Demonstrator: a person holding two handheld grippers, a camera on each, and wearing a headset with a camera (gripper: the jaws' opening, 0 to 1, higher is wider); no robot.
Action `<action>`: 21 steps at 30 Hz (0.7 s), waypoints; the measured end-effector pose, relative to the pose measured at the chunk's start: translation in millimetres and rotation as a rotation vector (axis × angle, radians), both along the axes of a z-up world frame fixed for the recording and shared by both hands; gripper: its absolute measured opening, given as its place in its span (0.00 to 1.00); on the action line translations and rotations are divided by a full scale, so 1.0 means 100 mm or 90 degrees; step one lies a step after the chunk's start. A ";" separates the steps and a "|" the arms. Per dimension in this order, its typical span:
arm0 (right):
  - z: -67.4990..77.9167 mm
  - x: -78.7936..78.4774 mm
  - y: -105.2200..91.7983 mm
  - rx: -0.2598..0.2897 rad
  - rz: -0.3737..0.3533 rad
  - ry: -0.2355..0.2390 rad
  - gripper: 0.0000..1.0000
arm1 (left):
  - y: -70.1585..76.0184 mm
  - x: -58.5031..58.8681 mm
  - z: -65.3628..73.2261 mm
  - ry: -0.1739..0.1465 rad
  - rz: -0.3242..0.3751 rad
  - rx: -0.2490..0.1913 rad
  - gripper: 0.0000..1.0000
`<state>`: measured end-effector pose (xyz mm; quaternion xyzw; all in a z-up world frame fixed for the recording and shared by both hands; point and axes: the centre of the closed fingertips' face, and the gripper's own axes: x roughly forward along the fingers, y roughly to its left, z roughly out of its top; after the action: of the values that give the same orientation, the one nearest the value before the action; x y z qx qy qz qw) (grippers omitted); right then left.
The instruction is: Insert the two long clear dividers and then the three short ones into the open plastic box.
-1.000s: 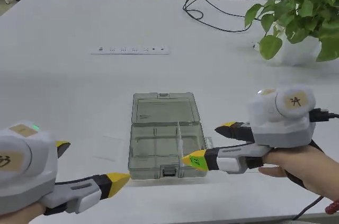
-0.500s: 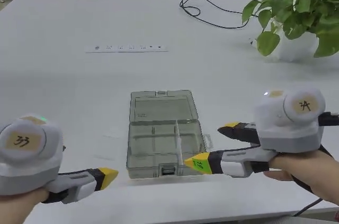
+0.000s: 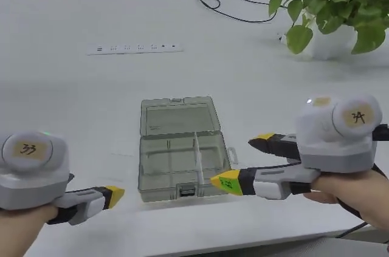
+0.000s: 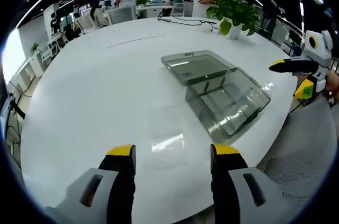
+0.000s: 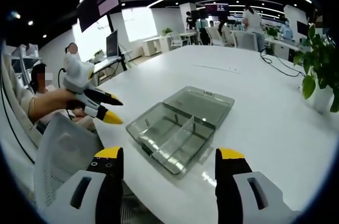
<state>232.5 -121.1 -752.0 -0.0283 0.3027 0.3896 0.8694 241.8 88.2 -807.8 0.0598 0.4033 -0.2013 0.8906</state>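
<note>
— Left gripper (image 3: 109, 196) first: what do we record?

— We record its jaws spread wide with nothing between them. In the left gripper view (image 4: 173, 151) both yellow tips hang over bare table (image 4: 90, 91). A faint clear rectangular patch (image 4: 167, 139) lies flat on the table just ahead of the tips. We cannot confirm that it is a divider.

— And the right gripper (image 3: 243, 161)?

— We note it is equally wide open and carrying nothing, as its own view (image 5: 169, 153) shows.

— Where does the box (image 3: 161, 195) lie relative to each?

— We find it open on the table, lid (image 3: 177, 116) laid flat on the far side. In the head view it sits between the two grippers, much nearer the right one. The left gripper is well off to the box's left, near the table's front edge. The right gripper's lower tip appears just beside the box's front right corner, and its upper tip stands off the right wall. In the right gripper view the box (image 5: 139, 124) lies ahead of the jaws and apart from them.

— Contents?

— We see one clear divider (image 3: 197, 157) standing upright in the box, running front to back right of centre. We also see it in the right gripper view (image 5: 177, 135).
</note>
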 end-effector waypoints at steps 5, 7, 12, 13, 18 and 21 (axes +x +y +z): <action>-0.01 0.00 -0.01 0.002 -0.005 -0.001 0.71 | -0.01 0.01 -0.10 0.017 -0.001 0.007 0.51; 0.00 0.00 -0.02 0.007 -0.007 -0.002 0.71 | -0.02 0.02 -0.12 0.020 -0.003 0.008 0.50; 0.00 0.01 -0.04 0.011 -0.014 -0.003 0.70 | -0.02 0.07 -0.20 0.034 0.004 0.010 0.45; -0.01 0.01 -0.04 0.011 -0.015 -0.003 0.70 | -0.02 0.08 -0.22 0.037 0.004 0.011 0.44; -0.04 0.03 -0.09 0.009 -0.024 -0.001 0.69 | -0.02 0.09 -0.29 0.052 0.004 0.012 0.41; -0.05 0.03 -0.11 0.010 -0.030 0.002 0.69 | -0.03 0.11 -0.33 0.057 0.008 0.008 0.40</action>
<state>235.4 -132.6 -756.6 -0.0136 0.3011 0.3717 0.8780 252.9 85.4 -841.0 0.0541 0.4442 -0.1958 0.8726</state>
